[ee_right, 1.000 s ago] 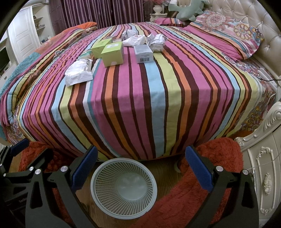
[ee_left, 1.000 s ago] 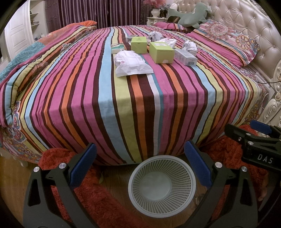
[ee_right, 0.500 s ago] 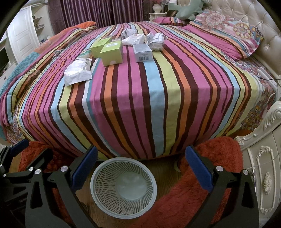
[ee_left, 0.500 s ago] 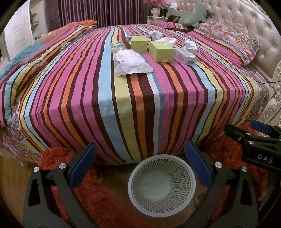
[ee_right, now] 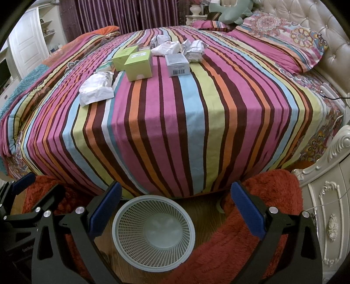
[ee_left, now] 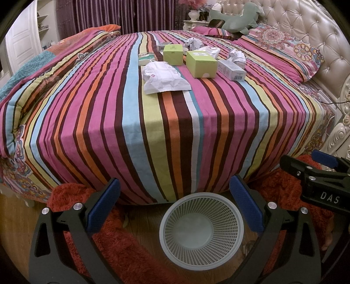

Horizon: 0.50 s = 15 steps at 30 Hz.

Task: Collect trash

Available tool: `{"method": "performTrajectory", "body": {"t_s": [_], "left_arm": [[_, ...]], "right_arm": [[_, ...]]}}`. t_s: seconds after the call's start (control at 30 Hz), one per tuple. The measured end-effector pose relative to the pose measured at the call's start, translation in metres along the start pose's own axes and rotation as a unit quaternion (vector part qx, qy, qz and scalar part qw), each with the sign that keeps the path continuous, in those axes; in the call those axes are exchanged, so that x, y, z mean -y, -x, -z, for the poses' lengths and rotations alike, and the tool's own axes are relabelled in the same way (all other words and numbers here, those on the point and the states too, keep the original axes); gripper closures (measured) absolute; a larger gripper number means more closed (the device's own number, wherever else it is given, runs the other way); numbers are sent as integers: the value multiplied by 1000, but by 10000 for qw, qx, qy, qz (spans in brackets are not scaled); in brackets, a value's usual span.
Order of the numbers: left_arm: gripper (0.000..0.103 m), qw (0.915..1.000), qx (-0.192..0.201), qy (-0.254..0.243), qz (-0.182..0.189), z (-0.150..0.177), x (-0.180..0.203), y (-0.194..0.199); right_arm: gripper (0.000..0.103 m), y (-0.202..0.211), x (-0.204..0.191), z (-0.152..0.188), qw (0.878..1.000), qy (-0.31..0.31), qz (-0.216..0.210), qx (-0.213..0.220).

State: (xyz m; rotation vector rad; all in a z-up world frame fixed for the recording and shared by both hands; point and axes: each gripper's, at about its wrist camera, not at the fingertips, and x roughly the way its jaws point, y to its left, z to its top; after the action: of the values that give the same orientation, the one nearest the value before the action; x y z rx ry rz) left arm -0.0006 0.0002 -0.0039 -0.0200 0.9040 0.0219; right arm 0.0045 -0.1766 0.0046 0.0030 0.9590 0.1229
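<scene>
Trash lies grouped on the far part of the striped bed (ee_left: 175,122): a white plastic wrapper (ee_left: 163,77), two green boxes (ee_left: 202,64), a small white barcode box (ee_left: 231,70) and crumpled paper (ee_left: 237,57). The right wrist view shows the same wrapper (ee_right: 97,88), green boxes (ee_right: 140,64), barcode box (ee_right: 177,64) and paper wads (ee_right: 181,48). An empty white mesh basket (ee_left: 201,230) (ee_right: 153,232) stands on the floor at the bed's foot. My left gripper (ee_left: 175,205) and right gripper (ee_right: 176,206) hover open above the basket, both holding nothing.
A red shaggy rug (ee_right: 247,238) wraps around the basket on a wooden floor. A cream carved cabinet (ee_right: 328,214) stands at the right, with a tufted headboard (ee_left: 306,24) beyond. Pillows (ee_left: 282,47) and a green plush toy (ee_left: 236,18) sit at the bed's head.
Both views have tilted or risen slightly, so the trash on the bed sits a little lower in frame. Nothing on the bed or floor has moved.
</scene>
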Motion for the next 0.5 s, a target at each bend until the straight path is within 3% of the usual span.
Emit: {"method": "performTrajectory", "body": {"t_s": [0.5], "left_arm": [[6,9991,-259,294,176,-1,-8,-15]], "right_arm": [[8,-5,-2,-6,10000,47,78,14]]}}
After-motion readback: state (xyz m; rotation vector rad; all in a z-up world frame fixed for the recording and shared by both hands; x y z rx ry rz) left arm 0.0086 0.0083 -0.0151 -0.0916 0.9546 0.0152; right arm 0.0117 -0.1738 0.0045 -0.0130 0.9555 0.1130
